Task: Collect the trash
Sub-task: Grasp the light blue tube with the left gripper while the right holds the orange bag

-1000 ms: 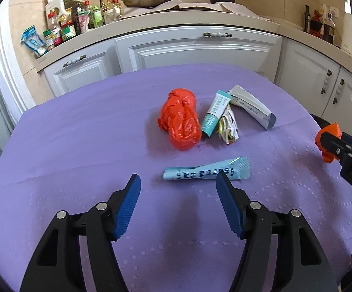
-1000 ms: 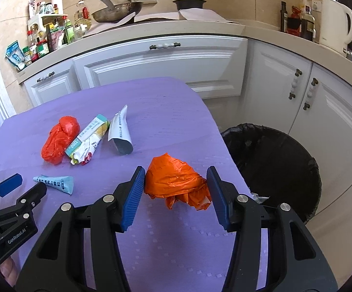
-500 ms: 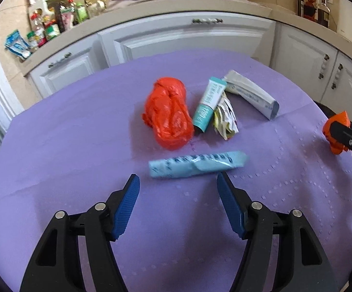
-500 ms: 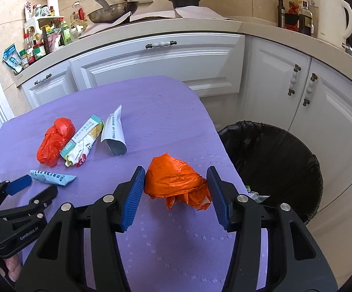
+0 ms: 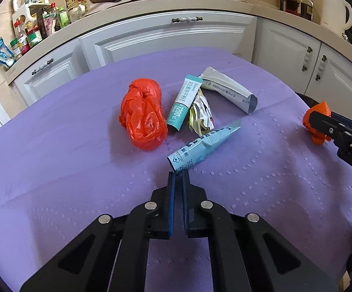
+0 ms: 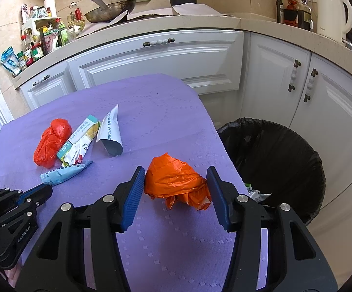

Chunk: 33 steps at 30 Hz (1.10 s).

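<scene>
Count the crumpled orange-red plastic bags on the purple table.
2: the red bag beside the wrappers at the left; the orange bag between the right gripper pads, near the bin-side edge.

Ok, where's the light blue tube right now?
Light blue tube lies on the purple cloth, its near end at the left gripper, just below the crumpled wrapper.

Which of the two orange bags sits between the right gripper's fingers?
The orange bag nearest the bin; the redder bag lies far left beside the wrappers.
</scene>
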Motion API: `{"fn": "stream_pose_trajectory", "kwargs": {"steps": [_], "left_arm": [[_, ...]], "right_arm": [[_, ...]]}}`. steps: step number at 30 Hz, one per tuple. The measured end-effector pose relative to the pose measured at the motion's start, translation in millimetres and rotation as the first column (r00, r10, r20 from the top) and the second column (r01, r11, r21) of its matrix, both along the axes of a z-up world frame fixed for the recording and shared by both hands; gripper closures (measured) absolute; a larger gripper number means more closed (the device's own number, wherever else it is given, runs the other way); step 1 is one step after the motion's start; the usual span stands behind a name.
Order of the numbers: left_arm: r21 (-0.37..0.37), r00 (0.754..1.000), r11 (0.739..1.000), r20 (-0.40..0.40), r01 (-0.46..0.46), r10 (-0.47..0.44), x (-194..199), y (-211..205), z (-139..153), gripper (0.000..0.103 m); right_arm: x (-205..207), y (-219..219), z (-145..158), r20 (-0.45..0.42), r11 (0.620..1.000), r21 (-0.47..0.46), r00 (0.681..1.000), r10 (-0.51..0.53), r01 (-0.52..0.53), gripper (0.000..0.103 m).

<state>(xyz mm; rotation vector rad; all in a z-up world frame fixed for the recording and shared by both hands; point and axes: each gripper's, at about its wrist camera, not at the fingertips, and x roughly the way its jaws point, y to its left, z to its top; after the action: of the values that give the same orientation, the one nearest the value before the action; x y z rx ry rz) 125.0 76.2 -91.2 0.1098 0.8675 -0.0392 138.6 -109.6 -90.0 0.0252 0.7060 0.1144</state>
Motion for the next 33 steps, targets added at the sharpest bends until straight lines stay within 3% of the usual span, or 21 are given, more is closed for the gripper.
{"fn": "stream_pose_trajectory", "kwargs": {"steps": [11,18,24,31,33], "left_arm": [[-0.027,1.000,1.000,0.000,0.002,-0.002,-3.2,6.1,2.9,0.101],[-0.025,1.000,1.000,0.008,0.015,-0.015,-1.8,10.2,5.7,0.076],[-0.018,0.998,0.998,0.017,0.057,-0.057,0.6,8.0,7.9,0.068],[0.017,0.989,0.989,0.013,0.145,-0.145,12.1,-6.6,2.6,0.069],[0.013,0.987,0.987,0.008,0.159,-0.159,14.2,-8.7,1.9,0.086]], "right_arm": [[1.3,-5.4,1.1,0.003,1.000,-0.005,1.000,-0.016,0.016,0.052],[-0.8,-10.7,0.4,-0.007,0.999,-0.017,0.999,-0.036,0.036,0.052],[-1.4,-13.3,1.7,-0.007,0.999,-0.024,0.999,-0.041,0.041,0.052],[-0.2,-13.1,1.3,-0.010,0.999,-0.027,0.999,-0.045,0.044,0.052],[-0.2,-13.1,1.2,-0.011,0.999,-0.028,0.999,-0.044,0.044,0.052]]}}
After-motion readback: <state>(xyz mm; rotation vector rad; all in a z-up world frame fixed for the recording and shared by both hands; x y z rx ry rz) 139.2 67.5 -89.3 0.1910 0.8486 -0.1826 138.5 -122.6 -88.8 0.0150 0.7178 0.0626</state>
